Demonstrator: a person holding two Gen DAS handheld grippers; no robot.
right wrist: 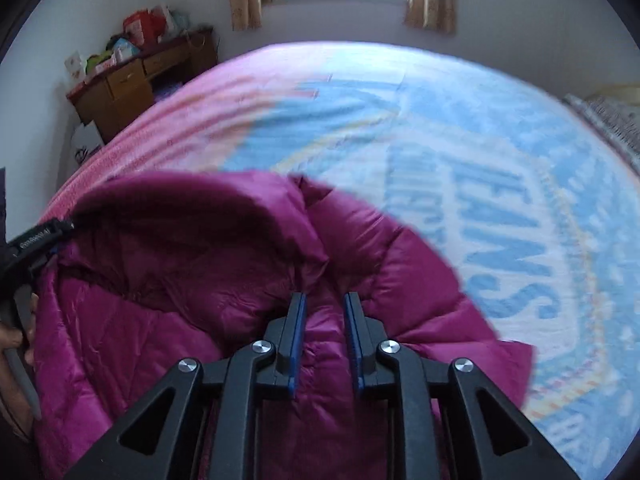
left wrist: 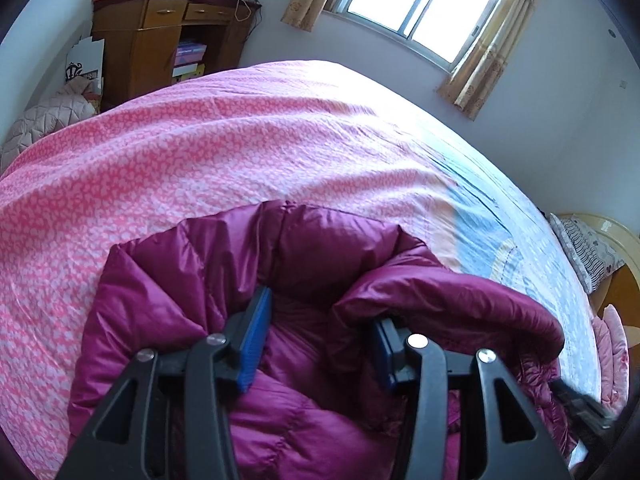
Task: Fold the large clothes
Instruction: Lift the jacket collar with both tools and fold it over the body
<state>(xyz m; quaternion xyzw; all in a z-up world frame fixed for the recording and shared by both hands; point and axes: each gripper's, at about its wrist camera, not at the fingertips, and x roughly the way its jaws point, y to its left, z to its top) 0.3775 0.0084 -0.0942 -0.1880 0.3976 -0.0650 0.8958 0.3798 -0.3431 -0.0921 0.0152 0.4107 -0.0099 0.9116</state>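
The left gripper (left wrist: 318,336), black-framed with blue pads, stands wide apart over a magenta quilted down jacket (left wrist: 192,280), gripping nothing; a puffed fold of the shell rises just beside its right pad at 1 o'clock. The right gripper (right wrist: 325,334) is narrowed to a slim gap with a ridge of the same jacket (right wrist: 192,264) between the pads; whether they actually pinch the fabric cannot be told.

The jacket lies bunched on the near edge of a wide bed, its bulk at 6 o'clock in both views, one rounded fold humped up at 10 o'clock in the right-wrist view. Under it spreads a pink leaf-print bedcover (left wrist: 168,152), giving way toward 3 o'clock to a pale-blue printed sheet (right wrist: 460,140).

By the look of it, the jacket is light, soft and springy, with a glossy shell likely to slip; it should be taken at a seam, hem or collar edge, pinching through the filling so the fold holds and does not puff back.

Large blue capitals on the sheet read "JEANS", blurred; lines beside it are unreadable. Small white lettering on the other gripper's body at 9 o'clock in the right-wrist view is too small to read. A brown wooden desk (left wrist: 160,40) stands at 11 o'clock, below a curtained window (left wrist: 424,0).
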